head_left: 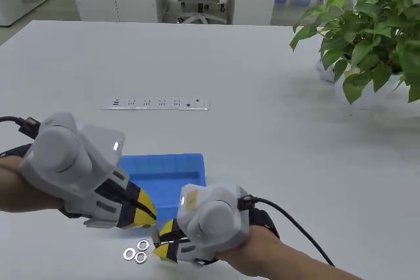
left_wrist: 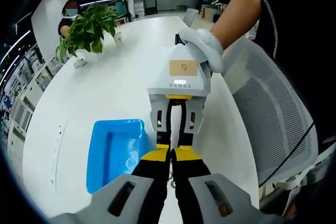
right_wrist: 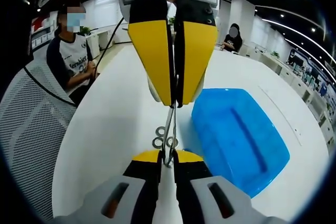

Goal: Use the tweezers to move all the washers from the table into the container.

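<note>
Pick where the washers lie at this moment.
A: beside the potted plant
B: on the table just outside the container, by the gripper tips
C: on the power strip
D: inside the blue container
B: three washers lie on the white table just outside the blue container, by the tweezers that the left gripper and right gripper both clamp.

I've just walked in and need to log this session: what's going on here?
A person works two handheld grippers at a white table. The left gripper and right gripper face each other, jaws closed on the same tweezers, apparently passing or adjusting them. Three washers lie on the table beside the blue container, not yet moved.
</note>
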